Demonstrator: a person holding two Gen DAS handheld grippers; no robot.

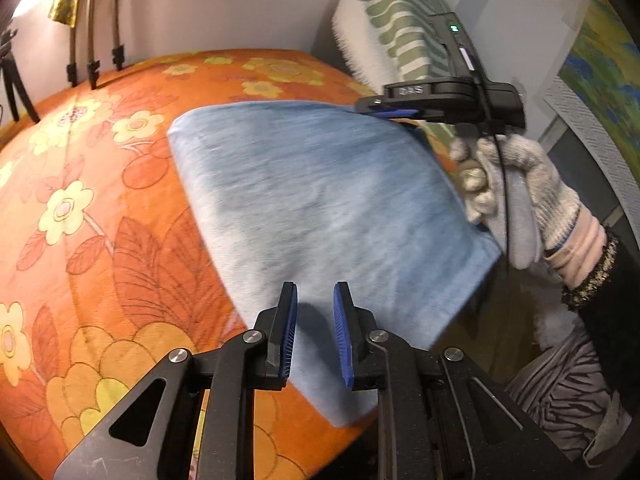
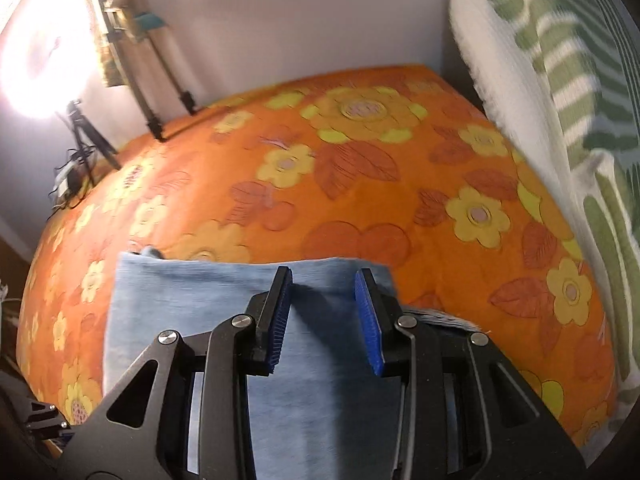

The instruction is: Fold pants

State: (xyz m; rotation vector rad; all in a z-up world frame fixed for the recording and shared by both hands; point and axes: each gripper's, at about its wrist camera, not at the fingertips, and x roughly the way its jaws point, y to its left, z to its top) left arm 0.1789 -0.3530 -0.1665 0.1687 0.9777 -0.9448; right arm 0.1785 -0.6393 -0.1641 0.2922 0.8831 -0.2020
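Note:
Light blue pants (image 1: 320,200) lie folded into a flat block on an orange flowered bedspread (image 1: 100,200). My left gripper (image 1: 315,288) hovers over the near edge of the pants, open by a narrow gap, with no cloth pinched between its blue pads. My right gripper (image 1: 394,113), held by a gloved hand (image 1: 520,184), is at the far right corner of the pants. In the right wrist view the right gripper (image 2: 323,272) is open above the far edge of the pants (image 2: 180,300), with its pads wide apart and nothing between them.
A green and white patterned cushion (image 2: 560,80) leans along the bed's right side. Stand legs (image 1: 94,68) rest at the far edge by the wall. A bright ring light (image 2: 40,60) on a small tripod (image 2: 84,136) stands at the left. Bare bedspread (image 2: 360,180) stretches beyond the pants.

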